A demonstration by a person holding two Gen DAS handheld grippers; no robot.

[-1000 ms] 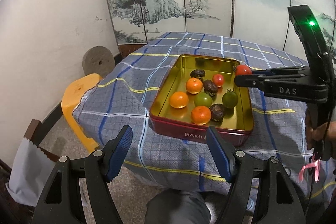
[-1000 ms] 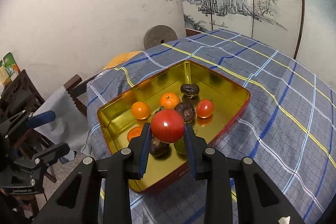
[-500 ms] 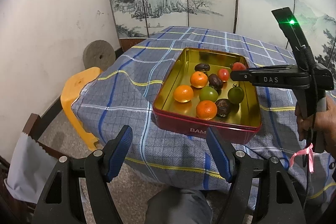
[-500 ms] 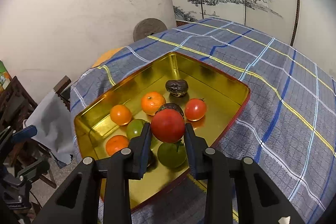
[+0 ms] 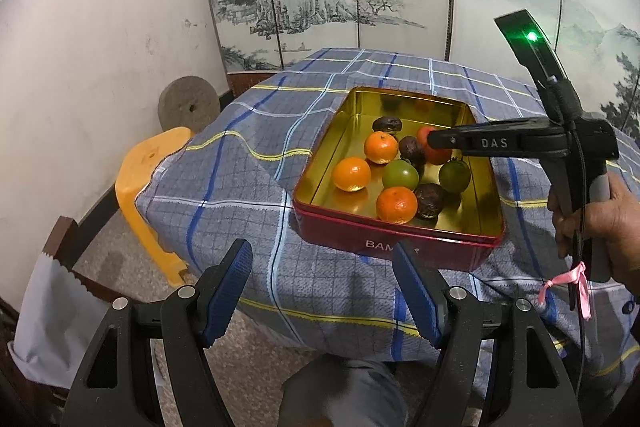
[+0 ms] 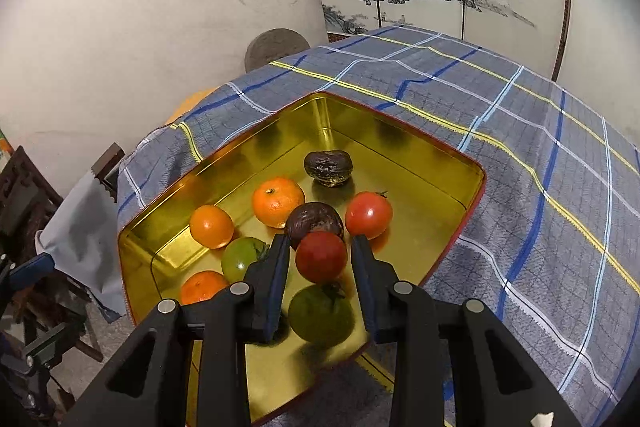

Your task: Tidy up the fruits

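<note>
Red tomato, round with no long axis, sits between the right gripper's opening jaws.

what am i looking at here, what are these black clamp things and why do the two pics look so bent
No robot here: a person holds a handheld two-finger claw in each hand, each carrying a wide-angle camera, hence the bending. One picture looks along the left claw, which is open, empty and short of the table. The other looks along the right claw; the left view also shows it from the side, in the person's hand. On the blue checked tablecloth sits a red tin box with a gold inside holding oranges, green and red tomatoes and dark wrinkled fruits. The right claw's jaws are opening around a red tomato low inside the box; its pads look just clear.
</note>
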